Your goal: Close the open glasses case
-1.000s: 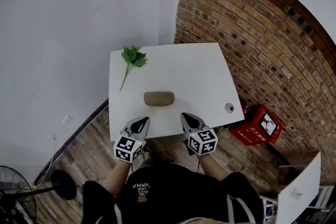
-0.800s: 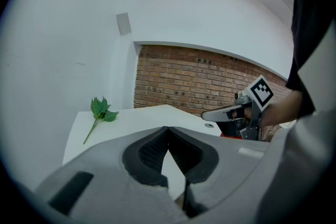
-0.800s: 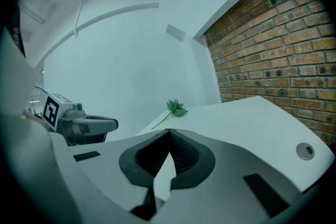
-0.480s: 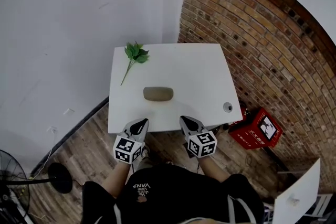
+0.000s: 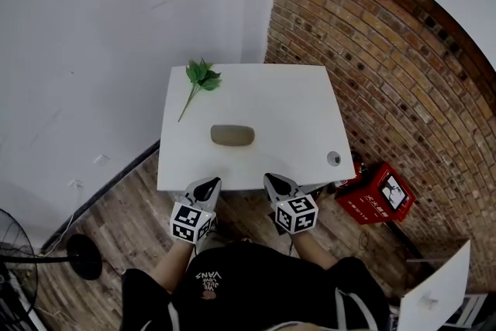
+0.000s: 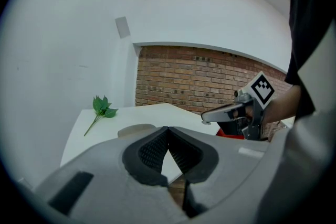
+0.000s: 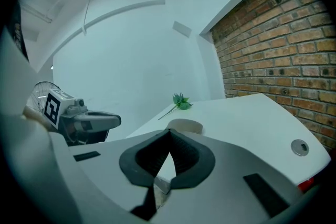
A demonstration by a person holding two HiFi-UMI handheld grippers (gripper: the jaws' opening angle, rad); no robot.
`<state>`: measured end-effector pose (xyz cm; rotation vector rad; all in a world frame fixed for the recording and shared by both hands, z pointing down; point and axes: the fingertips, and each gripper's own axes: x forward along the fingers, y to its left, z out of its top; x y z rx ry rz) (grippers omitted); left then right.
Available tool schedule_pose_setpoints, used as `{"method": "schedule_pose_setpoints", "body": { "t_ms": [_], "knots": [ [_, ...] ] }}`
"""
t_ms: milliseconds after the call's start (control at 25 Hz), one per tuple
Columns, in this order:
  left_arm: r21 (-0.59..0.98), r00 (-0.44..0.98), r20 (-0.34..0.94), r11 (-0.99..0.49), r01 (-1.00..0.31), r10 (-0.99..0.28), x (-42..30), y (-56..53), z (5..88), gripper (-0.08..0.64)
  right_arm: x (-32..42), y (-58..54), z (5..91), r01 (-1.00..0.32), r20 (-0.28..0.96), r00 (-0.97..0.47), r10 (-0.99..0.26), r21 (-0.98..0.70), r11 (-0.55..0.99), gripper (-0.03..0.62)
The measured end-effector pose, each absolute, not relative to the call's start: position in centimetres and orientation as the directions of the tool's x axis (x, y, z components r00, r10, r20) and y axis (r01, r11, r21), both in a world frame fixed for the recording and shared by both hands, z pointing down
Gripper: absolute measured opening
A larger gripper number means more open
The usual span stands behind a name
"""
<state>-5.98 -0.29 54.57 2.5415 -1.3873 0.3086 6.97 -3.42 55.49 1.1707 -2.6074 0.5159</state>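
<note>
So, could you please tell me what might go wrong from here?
The glasses case lies loose mid-table, so a one-sided push may slide it rather than press it. The left gripper and right gripper hang shut at the near edge of the table; reaching in, they could knock it.

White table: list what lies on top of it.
A brown glasses case, a green leafy sprig at the far left, and a small round fitting near the right edge. The case's inside is hidden.

Glasses case (image 5: 232, 136) lying flat on white desk (image 5: 294, 105), long side running left-right, sitting mid-desk toward near edge. Olive-brown, oblong, rounded ends. Lid looking shut from above.
</note>
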Motion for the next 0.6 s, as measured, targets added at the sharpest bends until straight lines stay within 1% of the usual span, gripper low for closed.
{"method": "schedule_pose_setpoints", "body": {
  "t_ms": [600],
  "knots": [
    [0.106, 0.514, 0.272, -0.506, -0.856, -0.813, -6.25, 0.34, 54.73, 0.005, 6.35, -3.14, 55.62, -0.739, 0.347, -0.670, -0.657, -0.216, 0.639, -0.003]
  ]
}}
